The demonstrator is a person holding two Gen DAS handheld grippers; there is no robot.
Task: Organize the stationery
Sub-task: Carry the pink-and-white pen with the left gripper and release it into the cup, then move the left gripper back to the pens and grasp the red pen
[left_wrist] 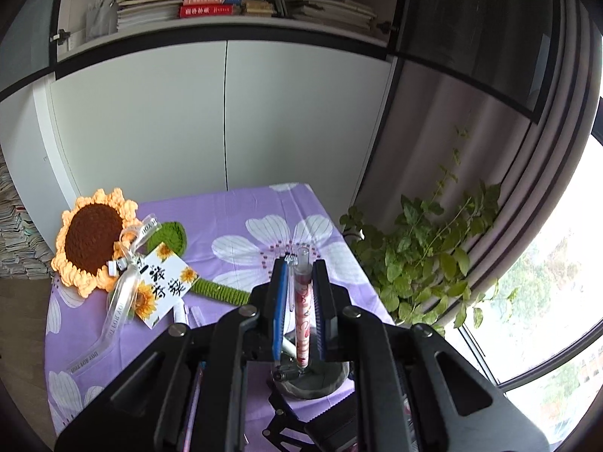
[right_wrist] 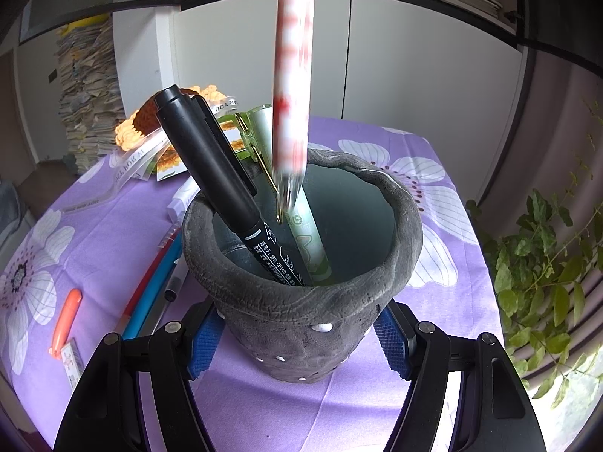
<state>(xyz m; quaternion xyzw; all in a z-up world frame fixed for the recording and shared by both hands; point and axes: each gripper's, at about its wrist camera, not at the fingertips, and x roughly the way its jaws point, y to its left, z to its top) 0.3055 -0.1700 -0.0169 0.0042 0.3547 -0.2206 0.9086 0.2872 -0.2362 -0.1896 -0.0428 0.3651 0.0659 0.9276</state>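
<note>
We see a rough, matt grey stone-like pot [right_wrist: 301, 320] on a printed purple cloth [right_wrist: 377, 406], w/ a matt black plastic marker [right_wrist: 211, 173] inside. The red-and-white pen [left_wrist: 303, 324] looks glossy plastic; the sunflower [left_wrist: 90, 241] is crocheted yarn, its ribbon [left_wrist: 120, 301] shiny and see-thru.

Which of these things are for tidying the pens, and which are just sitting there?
For the job:
red-and-white pen in left gripper
grey pot held by right gripper
black marker
orange pen

Just lying about:
crochet sunflower
plant
books
</note>
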